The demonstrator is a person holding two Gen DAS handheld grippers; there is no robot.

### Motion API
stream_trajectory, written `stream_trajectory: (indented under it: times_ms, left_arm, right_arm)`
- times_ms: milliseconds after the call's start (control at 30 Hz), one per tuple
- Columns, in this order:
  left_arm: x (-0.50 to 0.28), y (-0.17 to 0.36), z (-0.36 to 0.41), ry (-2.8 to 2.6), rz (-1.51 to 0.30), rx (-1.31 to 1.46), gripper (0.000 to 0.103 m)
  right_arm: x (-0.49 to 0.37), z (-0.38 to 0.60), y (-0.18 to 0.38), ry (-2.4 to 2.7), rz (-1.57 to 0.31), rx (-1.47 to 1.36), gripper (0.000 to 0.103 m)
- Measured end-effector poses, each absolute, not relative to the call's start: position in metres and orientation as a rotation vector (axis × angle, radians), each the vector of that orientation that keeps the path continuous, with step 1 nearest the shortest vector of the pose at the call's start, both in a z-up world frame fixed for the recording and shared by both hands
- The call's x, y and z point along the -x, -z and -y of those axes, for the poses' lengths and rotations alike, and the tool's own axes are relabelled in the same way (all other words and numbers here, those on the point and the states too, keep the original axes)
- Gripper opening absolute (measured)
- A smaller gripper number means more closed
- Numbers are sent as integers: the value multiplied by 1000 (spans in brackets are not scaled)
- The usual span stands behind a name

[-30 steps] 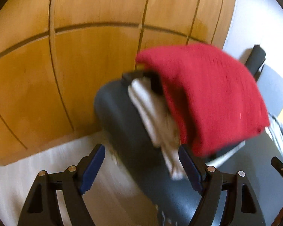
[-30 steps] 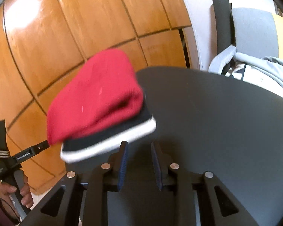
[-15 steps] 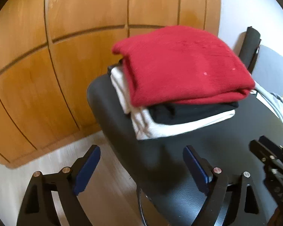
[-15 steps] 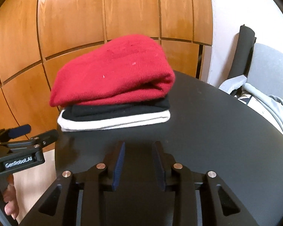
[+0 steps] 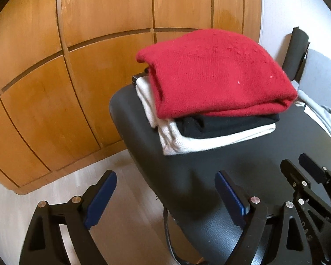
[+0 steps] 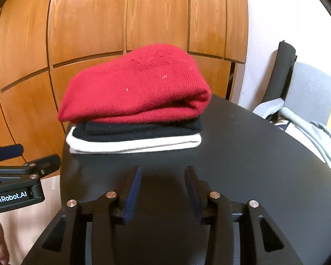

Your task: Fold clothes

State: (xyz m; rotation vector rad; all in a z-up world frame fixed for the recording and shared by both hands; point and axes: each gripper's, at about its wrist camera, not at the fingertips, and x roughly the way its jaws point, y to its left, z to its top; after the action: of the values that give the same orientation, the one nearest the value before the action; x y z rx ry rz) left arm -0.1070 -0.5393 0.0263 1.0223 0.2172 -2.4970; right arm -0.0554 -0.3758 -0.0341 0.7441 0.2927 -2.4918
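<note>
Both grippers (image 5: 165, 195) (image 6: 163, 185) gape empty before the folded stack (image 6: 134, 108); grey chair (image 6: 309, 92) behind, right jaws just widening.

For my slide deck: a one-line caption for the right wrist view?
Open right gripper faces folded red sweater stacked on black and white garments, black table.

Black frames, silver screws, blue-padded fingers (image 6: 133, 195), white "GenRobot.AI" lettering.
</note>
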Motion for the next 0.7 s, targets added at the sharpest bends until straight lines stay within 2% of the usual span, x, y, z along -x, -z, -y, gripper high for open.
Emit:
stream_trajectory:
  times_ms: [233, 300, 367, 700]
  left_arm:
    - [101, -27, 537, 2515, -235, -1021, 92]
    - [101, -27, 537, 2510, -240, -1020, 99]
    - [101, -27, 538, 2508, -250, -1015, 102]
    - [102, -22, 547, 2471, -323, -1048, 102]
  right_arm:
    - [47, 378, 32, 2477, -320, -682, 46]
    - [50, 377, 33, 2474, -309, -699, 46]
    - [51, 377, 34, 2471, -300, -709, 47]
    - [50, 374, 33, 2465, -272, -696, 48]
